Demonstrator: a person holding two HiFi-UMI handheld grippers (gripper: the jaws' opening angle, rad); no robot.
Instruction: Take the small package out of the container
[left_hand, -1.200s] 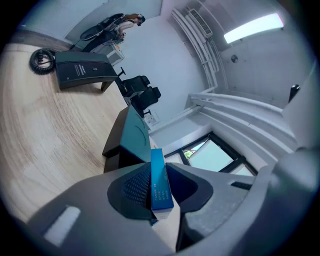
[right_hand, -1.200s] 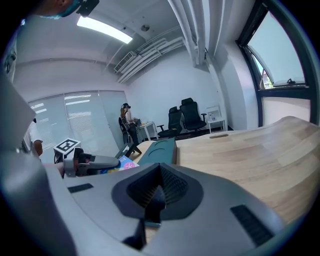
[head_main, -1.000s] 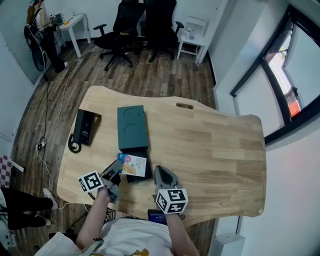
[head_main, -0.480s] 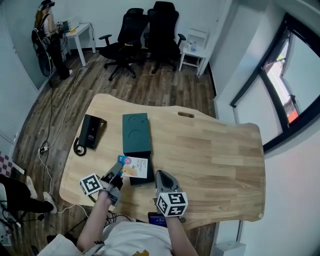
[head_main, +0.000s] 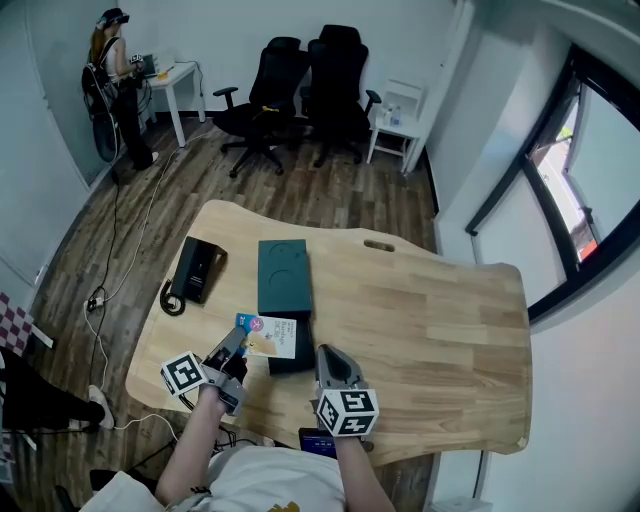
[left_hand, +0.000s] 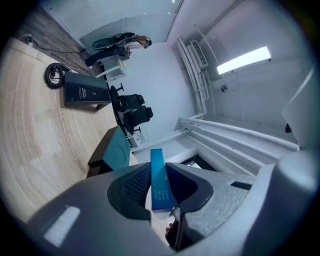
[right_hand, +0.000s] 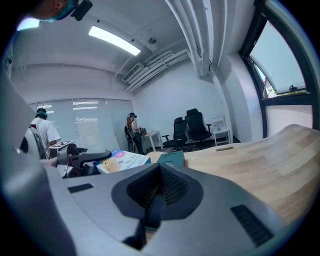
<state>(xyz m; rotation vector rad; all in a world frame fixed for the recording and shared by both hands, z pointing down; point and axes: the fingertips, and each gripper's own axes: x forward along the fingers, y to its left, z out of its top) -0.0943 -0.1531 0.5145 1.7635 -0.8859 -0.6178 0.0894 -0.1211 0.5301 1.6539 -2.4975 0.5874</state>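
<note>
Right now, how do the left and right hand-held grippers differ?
The left hand-held gripper grips the small package edge-on between its jaws; the right hand-held gripper has its jaws closed on nothing. The left one sits left of the dark container, slanted toward it; the right one sits on its right, pointing away from the person. Shared: both are at the near edge of the table, flanking the container.

Table (head_main: 440, 320): right half bare, open passage. Left half: teal container (head_main: 284, 278), telephone (head_main: 197, 270) beside it, apparently a gap between them.

No legible text, print on small package (head_main: 270, 336) too small to read
</note>
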